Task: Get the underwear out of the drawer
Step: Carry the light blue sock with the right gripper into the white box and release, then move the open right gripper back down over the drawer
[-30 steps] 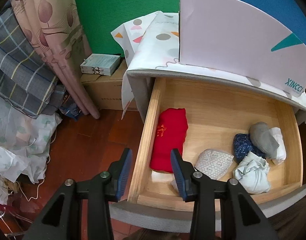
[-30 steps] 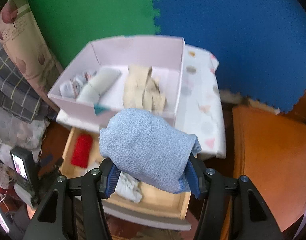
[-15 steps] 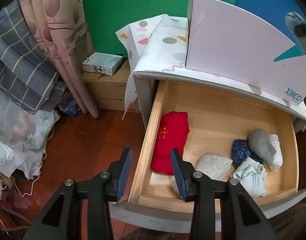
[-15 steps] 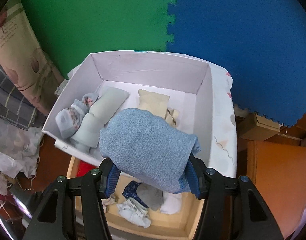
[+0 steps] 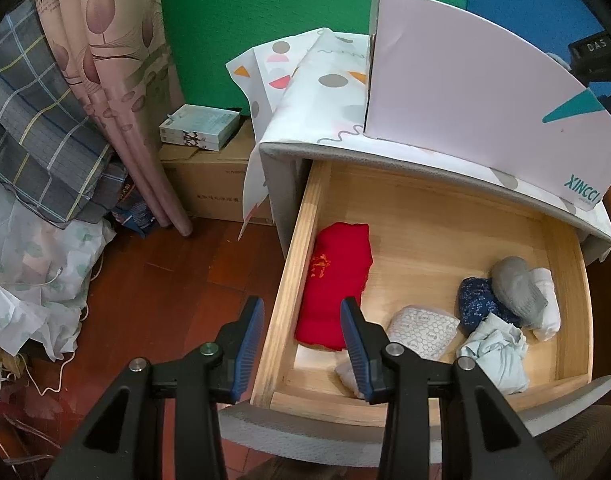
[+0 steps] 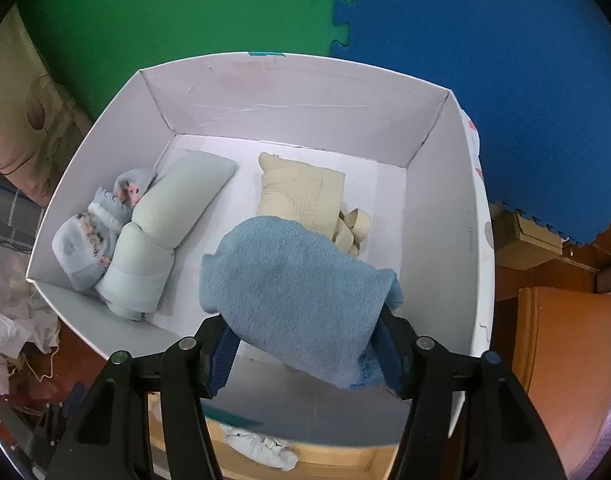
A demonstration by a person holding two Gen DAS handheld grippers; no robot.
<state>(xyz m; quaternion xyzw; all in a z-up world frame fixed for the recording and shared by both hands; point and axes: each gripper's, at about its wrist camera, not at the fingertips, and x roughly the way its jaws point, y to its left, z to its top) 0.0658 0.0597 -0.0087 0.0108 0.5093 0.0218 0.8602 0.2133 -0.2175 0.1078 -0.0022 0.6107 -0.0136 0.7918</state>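
My right gripper is shut on a light blue fuzzy piece of underwear and holds it over the open white box on the cabinet top. The box holds a pale green roll, a blue floral piece and a beige piece. My left gripper is open and empty above the front left corner of the open wooden drawer. In the drawer lie a red folded piece, a white patterned piece, a dark blue piece, a grey roll and a pale blue crumpled piece.
The white box stands on a patterned cloth over the cabinet. Left of the cabinet are a cardboard carton with a small box on it, curtains and piled bedding. An orange-brown surface lies right.
My right gripper has carried the light blue underwear up from the drawer to over the inside of the white box. My left gripper has stayed open, shifting slightly back and left.
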